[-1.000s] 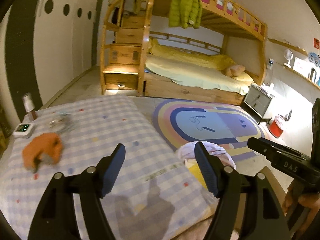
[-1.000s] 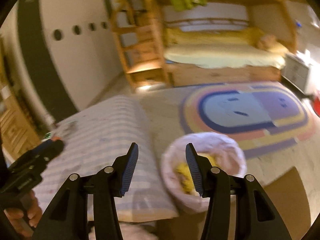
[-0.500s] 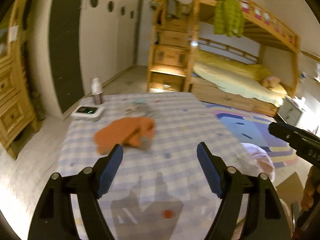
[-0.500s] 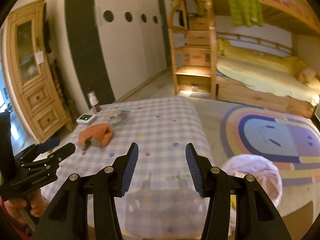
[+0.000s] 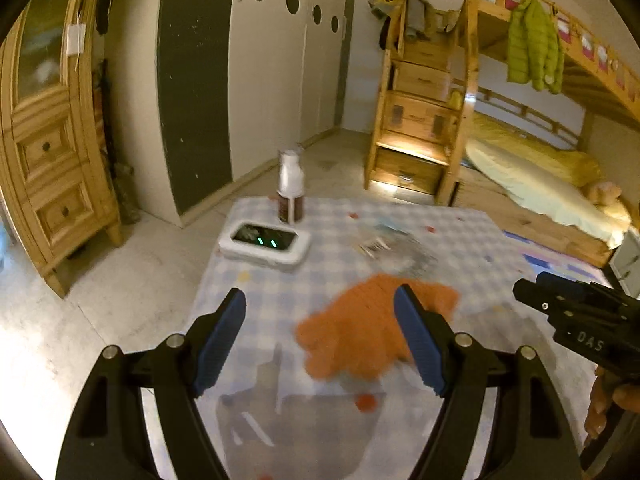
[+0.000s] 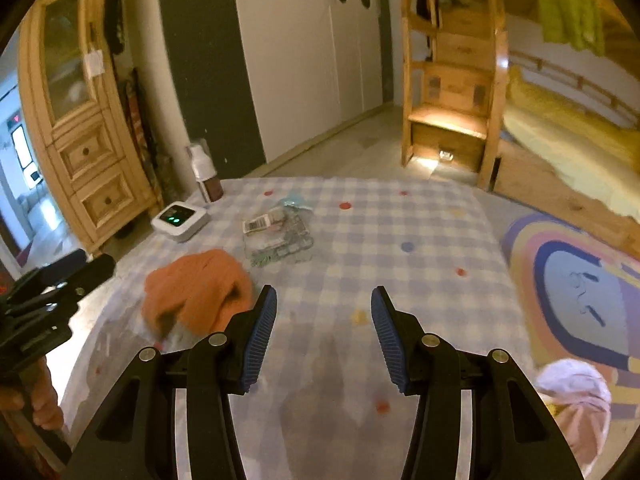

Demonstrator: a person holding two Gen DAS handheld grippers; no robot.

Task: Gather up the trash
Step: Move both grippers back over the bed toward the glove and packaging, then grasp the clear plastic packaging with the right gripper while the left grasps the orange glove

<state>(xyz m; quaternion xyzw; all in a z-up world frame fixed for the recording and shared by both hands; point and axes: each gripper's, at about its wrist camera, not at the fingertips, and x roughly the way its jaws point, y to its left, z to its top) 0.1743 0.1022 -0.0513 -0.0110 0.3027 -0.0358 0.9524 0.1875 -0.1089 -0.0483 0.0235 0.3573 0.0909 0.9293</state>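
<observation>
Trash here is a crumpled clear wrapper point(image 6: 278, 236) with a barcode label, lying on the checked cloth point(image 6: 400, 224) that covers the table. Everything else is placed from that wrapper. An orange knitted cloth point(image 6: 196, 290) lies just beside it, on the near-left side in the right wrist view. A white device with green lights point(image 6: 180, 218) sits to the wrapper's left, apart from it, and a small bottle with a white top point(image 6: 206, 176) stands upright beyond that device, at the table's far corner. A bin lined with a pale bag point(image 6: 572, 396) stands on the floor well to the wrapper's right, past the table edge and beside a striped rug point(image 6: 580, 292).

The left gripper point(image 5: 320, 340) hangs above the table, nearer the camera than the wrapper, its blue pads spread wide with nothing between them; the orange cloth lies under its right pad. The right gripper point(image 6: 324, 336) also hangs nearer than the wrapper, its pads parted and holding nothing. Each gripper shows at the edge of the other's view, with fingers of a hand point(image 5: 600, 404) on its handle.
</observation>
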